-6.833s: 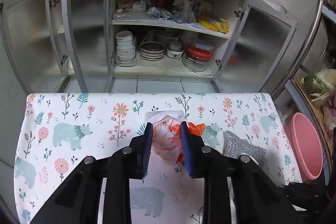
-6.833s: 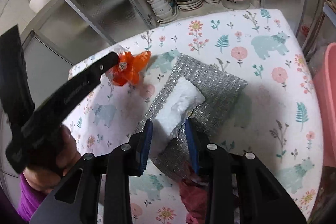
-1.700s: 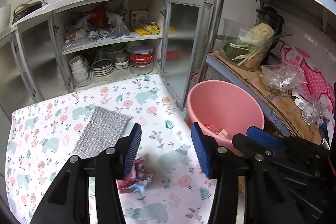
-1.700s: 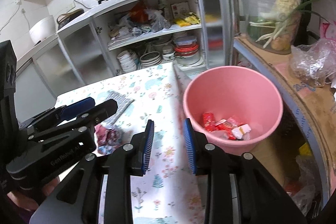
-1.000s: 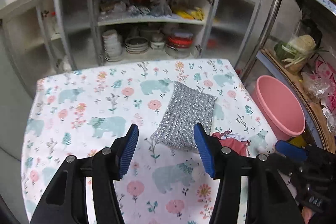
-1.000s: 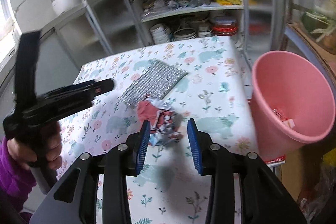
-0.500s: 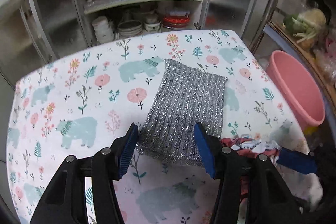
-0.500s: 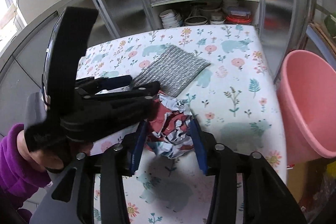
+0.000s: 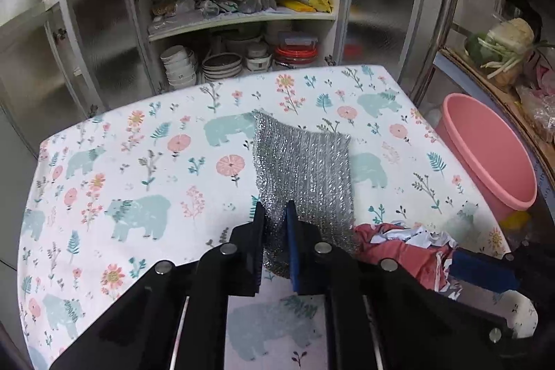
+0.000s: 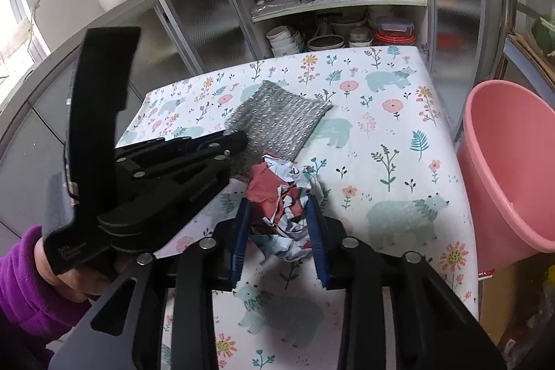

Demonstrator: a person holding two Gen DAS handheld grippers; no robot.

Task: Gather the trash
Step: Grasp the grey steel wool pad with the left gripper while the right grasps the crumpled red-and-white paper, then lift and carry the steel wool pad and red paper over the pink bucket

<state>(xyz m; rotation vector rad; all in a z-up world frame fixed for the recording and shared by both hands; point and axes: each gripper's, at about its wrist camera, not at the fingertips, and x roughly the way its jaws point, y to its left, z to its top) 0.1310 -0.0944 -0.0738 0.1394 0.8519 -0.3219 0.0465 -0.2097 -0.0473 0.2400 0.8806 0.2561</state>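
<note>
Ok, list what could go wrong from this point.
1. The left gripper is closing on the near edge of the silver mesh pad; held by one edge, it may sag and drag across the tablecloth.
2. The right gripper is closing around the crumpled wrapper, which is loose and springy and could slip out before reaching the pink bucket.

Tablecloth [image 9: 138, 169] is white with teal bears and pink flowers all over. The scrubby cloth [image 9: 305, 169] on it is sparkly silver-grey. The crumpled wrapper [image 10: 281, 196] is dull red, white and some blue. Bucket [image 10: 510, 169] is plain pink, sleeve [image 10: 24, 293] is purple.
</note>
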